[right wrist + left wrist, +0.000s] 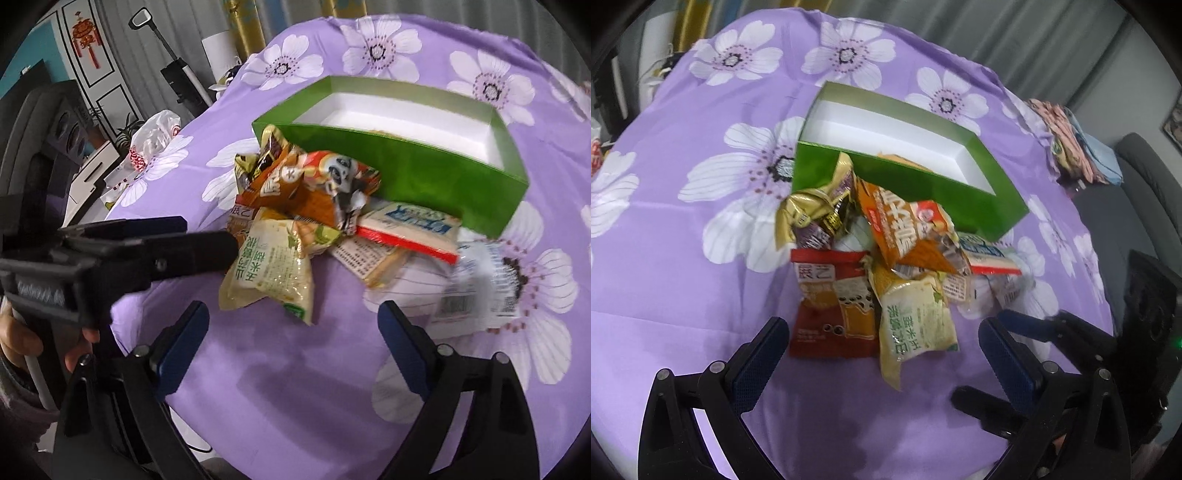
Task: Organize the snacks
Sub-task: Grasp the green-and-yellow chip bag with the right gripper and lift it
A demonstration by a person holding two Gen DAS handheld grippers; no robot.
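Heaped against the near wall of the open green box point(923, 184) on the lilac floral cloth point(683, 258), snack packets point(905, 266) awaiting sorting, left claw point(882, 354) and right claw point(293, 343) both gaping, empty, poised just short

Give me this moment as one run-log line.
stage: approach | left gripper: open, empty | right gripper: open, empty | snack pile: on cloth, beside green box | box: nearly empty

A heap of snack packets point(886, 273) lies on the tablecloth point(683, 295) just before the open box point(905, 162).
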